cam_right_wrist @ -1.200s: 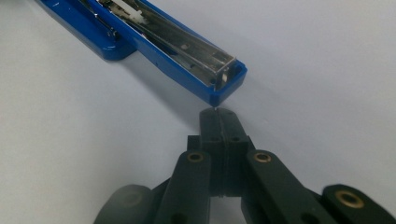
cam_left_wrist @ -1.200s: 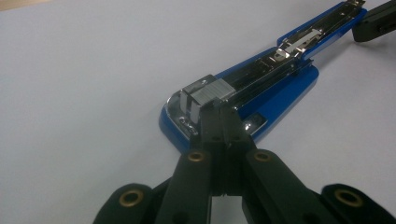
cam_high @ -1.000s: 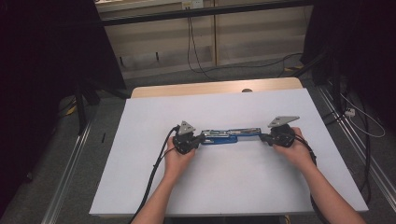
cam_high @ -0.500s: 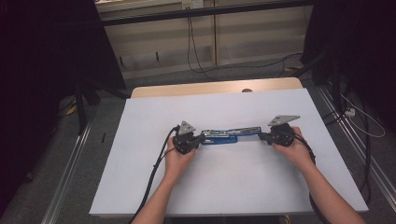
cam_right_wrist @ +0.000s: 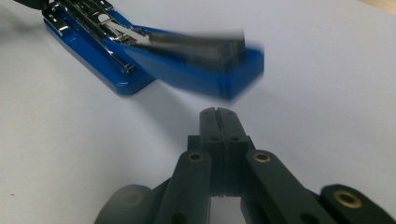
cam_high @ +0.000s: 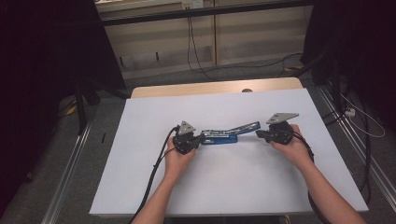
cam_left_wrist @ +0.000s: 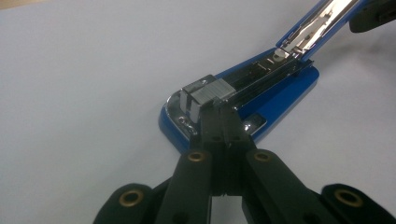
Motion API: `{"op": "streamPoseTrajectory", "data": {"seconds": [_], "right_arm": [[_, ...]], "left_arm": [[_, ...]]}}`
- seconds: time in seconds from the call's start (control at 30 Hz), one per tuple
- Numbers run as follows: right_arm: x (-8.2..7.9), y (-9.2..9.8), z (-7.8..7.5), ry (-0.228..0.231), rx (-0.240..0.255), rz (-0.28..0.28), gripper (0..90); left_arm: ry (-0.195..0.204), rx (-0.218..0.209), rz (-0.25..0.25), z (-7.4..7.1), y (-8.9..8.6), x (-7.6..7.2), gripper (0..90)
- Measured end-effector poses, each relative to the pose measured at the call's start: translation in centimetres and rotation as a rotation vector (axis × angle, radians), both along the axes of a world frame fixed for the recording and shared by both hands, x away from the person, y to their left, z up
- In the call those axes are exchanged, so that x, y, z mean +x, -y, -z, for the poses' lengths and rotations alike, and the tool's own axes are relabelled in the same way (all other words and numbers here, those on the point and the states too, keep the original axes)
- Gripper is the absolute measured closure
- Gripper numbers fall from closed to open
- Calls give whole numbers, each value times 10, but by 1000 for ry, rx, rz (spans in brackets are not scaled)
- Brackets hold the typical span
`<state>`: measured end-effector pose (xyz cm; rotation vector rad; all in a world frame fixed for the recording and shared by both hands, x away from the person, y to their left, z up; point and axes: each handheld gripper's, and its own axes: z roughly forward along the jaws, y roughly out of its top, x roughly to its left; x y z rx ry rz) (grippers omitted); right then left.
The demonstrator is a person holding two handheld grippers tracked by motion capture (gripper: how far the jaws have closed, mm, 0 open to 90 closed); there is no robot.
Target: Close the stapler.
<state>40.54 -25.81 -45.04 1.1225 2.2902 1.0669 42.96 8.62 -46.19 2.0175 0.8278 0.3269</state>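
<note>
White sheet point(cam_high: 233, 182) covers the table point(cam_high: 215, 87), wood edge showing at the far side. Grey floor point(cam_high: 46, 186) around, metal rails point(cam_high: 70, 168) alongside, cables point(cam_high: 196, 56) trailing behind, dark curtains point(cam_high: 42, 70) flanking.

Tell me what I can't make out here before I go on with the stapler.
- Front of the blue stapler base: left gripper view, the shut left claw covers it; touching or not, unclear.
- Lifted stapler arm: right gripper view, motion blur; its contact with the shut right claw is unclear.
- Arm's far end: left gripper view, cut off by the top edge.
- Staples inside: high view, too small.
</note>
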Motion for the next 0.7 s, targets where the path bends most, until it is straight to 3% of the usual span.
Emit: {"op": "streamPoseTrajectory", "data": {"seconds": [0.3,0.53,0.7], "right_arm": [[0,-5,-2,13,18,-13,900],[-3,-7,-1,12,32,-24,900],[-6,-9,-2,21,49,-27,841]], "left_arm": [[-6,2,-2,0,-2,1,900],[-24,-24,1,0,-2,0,900],[-30,-34,15,-4,-5,-2,889]]}}
